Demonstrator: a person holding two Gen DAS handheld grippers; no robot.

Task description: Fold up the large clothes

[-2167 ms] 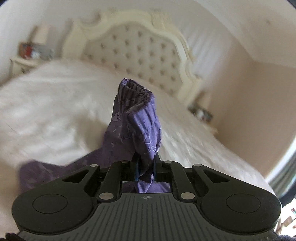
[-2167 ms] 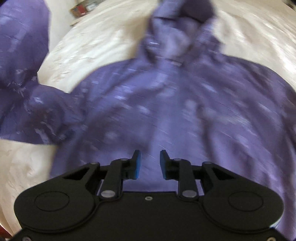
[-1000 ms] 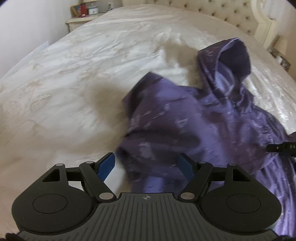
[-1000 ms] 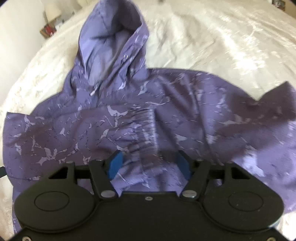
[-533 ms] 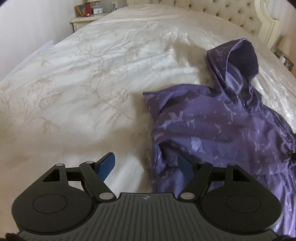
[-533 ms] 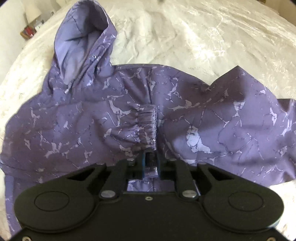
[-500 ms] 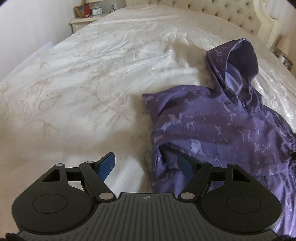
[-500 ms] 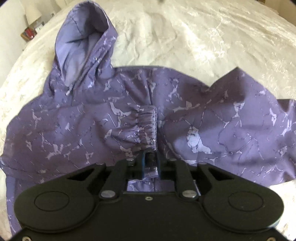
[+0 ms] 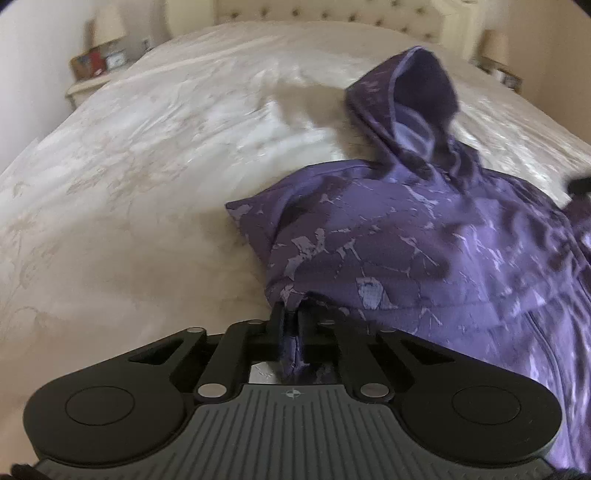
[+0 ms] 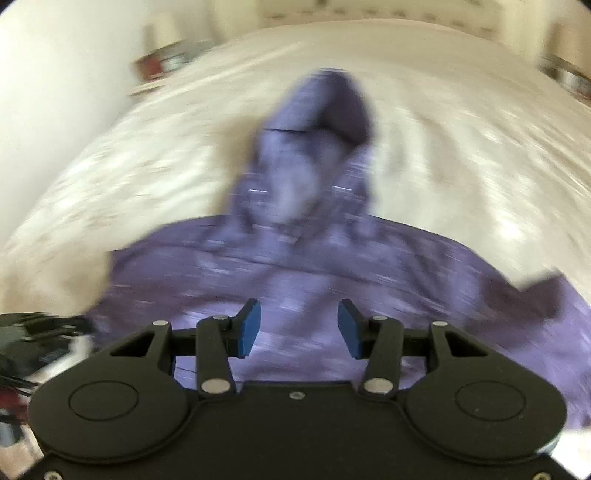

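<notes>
Left wrist view: left gripper (image 9: 291, 325) pinches the hoodie's (image 9: 424, 254) near-left edge on the bed (image 9: 147, 155), bare cover wide to its left; right gripper (image 10: 298, 328) is opening above the hoodie, nothing between its pads; headboard (image 9: 332, 11) beyond

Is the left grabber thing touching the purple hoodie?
Touching. The left wrist view shows the left gripper shut on a fold of the purple hoodie.

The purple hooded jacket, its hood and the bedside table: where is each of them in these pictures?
purple hooded jacket (image 9: 424, 251): left wrist view, on its patterned body panel.
hood (image 9: 424, 85): left wrist view, on the dark inside of its opening.
bedside table (image 9: 88, 86): left wrist view, on its pale top edge beside the bed.
</notes>
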